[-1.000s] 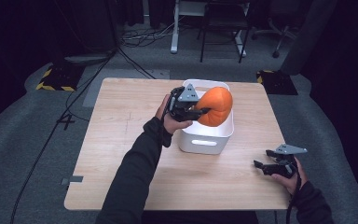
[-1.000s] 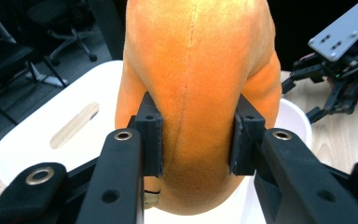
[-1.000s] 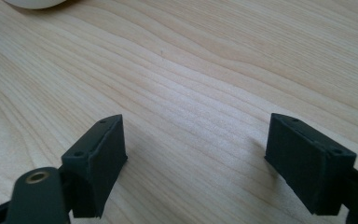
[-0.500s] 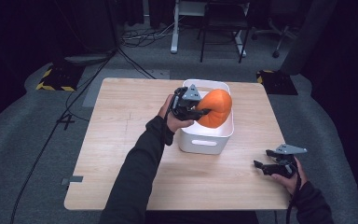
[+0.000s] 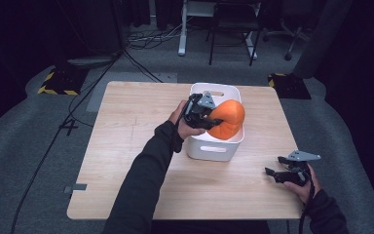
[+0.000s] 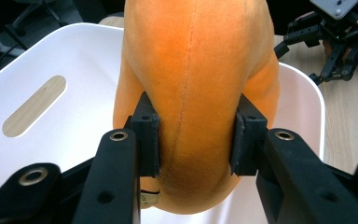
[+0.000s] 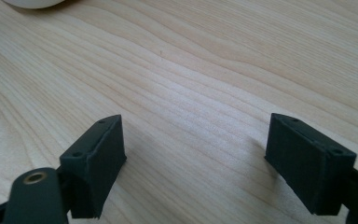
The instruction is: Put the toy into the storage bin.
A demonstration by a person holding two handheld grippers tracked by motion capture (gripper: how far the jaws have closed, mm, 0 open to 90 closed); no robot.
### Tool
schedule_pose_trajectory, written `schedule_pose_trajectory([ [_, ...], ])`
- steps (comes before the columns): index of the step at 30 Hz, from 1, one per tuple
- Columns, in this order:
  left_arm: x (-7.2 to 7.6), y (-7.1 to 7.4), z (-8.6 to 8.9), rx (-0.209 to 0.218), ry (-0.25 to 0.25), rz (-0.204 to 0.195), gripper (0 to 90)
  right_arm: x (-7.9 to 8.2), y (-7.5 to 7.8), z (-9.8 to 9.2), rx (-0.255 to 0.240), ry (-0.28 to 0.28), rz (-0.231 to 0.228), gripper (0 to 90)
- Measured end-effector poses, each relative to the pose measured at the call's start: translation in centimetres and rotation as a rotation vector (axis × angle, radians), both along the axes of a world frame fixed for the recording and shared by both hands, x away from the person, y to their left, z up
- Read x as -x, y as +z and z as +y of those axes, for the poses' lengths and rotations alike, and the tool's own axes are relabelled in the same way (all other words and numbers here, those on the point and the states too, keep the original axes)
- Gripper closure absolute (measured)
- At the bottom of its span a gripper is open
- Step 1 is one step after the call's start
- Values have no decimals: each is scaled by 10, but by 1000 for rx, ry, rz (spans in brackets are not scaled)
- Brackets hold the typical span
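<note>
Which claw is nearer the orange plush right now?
Left. The left claw is clamped on the plush over the white bin; the right claw sits open over the table, well away.

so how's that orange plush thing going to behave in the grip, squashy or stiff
Probably squashy: the left gripper has its pads dented into the orange velvety stuffed toy, which bulges around them. Likely light for its size, since it hangs over the white plastic bin from that one pinch. The fuzzy fabric looks unlikely to slip.

You wear dark long sleeves [image 5: 141, 190]; your left gripper [image 6: 196, 135] and right gripper [image 7: 214, 158] have black, blocky jaws with brass-ringed holes and grey three-cornered top plates
</note>
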State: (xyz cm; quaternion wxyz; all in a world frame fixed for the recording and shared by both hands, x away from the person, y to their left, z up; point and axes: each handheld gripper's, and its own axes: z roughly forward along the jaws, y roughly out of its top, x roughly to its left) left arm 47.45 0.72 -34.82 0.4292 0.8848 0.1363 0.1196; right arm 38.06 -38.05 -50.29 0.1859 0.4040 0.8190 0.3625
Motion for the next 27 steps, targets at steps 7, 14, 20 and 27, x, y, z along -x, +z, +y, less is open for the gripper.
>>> schedule_pose_trajectory([
  [7,-1,-5,2,-23,-16,40,608,0,0,0,0,-1,-2,196],
  [14,-3,-11,-2,-73,-32,70,586,0,0,0,0,-1,-2,195],
  [20,-5,-13,-2,-117,-43,94,556,0,0,0,-2,-2,-2,195],
  [27,-5,-17,-8,-177,-48,118,524,0,0,0,-2,-2,-4,195],
])
